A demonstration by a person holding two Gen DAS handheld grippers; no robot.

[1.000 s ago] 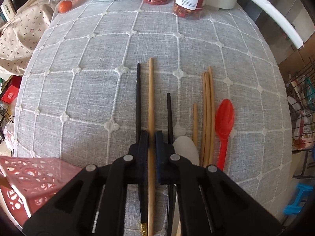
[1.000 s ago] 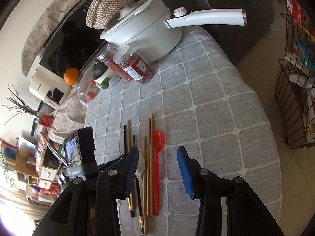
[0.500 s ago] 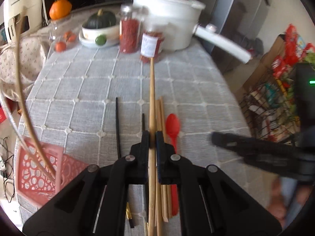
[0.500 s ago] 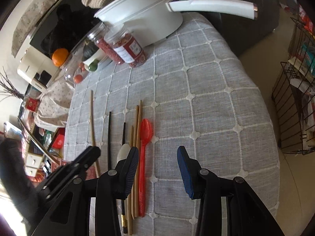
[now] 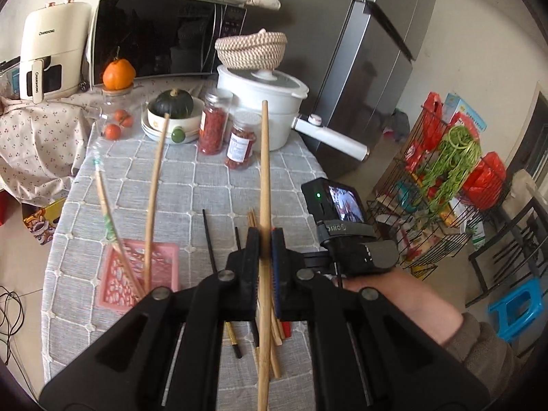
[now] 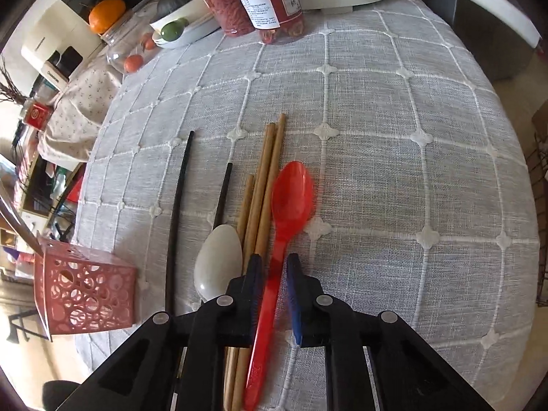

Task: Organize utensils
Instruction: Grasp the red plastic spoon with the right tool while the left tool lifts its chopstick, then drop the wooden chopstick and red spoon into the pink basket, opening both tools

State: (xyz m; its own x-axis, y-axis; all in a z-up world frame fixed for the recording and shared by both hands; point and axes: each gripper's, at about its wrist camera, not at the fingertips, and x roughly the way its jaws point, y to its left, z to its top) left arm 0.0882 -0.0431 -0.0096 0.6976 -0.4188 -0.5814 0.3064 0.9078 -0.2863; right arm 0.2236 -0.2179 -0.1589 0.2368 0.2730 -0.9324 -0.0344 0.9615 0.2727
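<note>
Left wrist view looks across the bench (image 5: pixel 219 185) from above; right wrist view faces steeply down, close to the same bench (image 6: pixel 394 178).

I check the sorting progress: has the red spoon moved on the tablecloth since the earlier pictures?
No. The red spoon lies beside the same wooden chopsticks, right of them.

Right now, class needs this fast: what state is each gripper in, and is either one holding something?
Left gripper: shut on a long wooden chopstick.
Right gripper: jaws just closed in around the red spoon handle, gripping it.
</note>
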